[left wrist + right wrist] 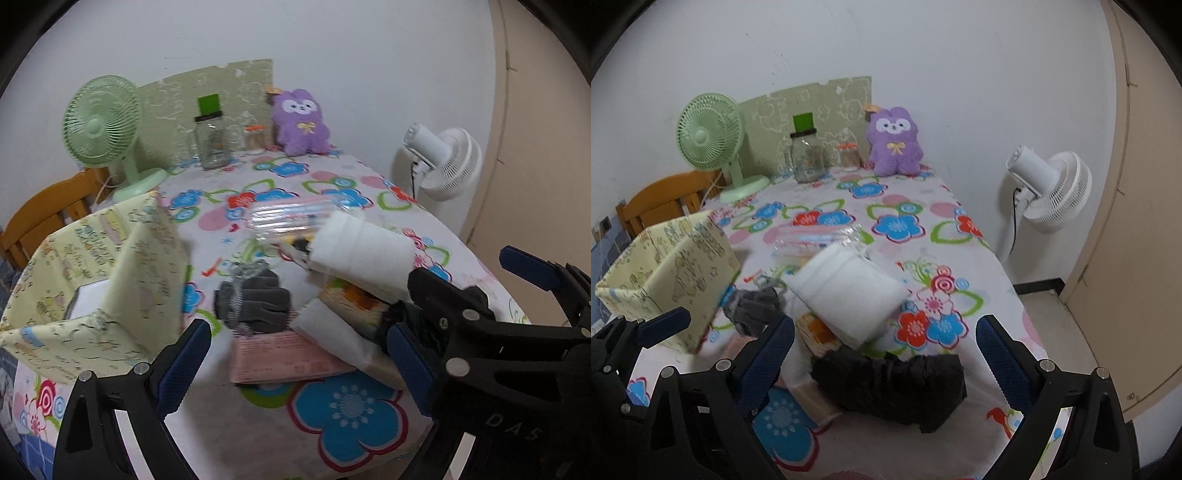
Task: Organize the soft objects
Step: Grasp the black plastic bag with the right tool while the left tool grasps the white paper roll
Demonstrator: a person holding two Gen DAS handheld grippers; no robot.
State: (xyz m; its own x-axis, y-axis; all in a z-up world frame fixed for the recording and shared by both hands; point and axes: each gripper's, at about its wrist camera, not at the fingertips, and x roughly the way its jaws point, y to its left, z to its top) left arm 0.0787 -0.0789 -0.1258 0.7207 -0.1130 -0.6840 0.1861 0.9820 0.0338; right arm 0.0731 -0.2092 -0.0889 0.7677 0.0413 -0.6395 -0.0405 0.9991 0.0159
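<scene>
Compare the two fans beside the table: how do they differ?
The green fan stands on the table's far left corner and faces the cameras; the white fan stands on the floor beyond the right edge, on a pole, turned sideways and away. Both have round grilles.

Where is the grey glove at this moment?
In the left wrist view the grey glove lies on the flowered tablecloth, just right of the yellow fabric box, with the pink packet in front of it.
</scene>
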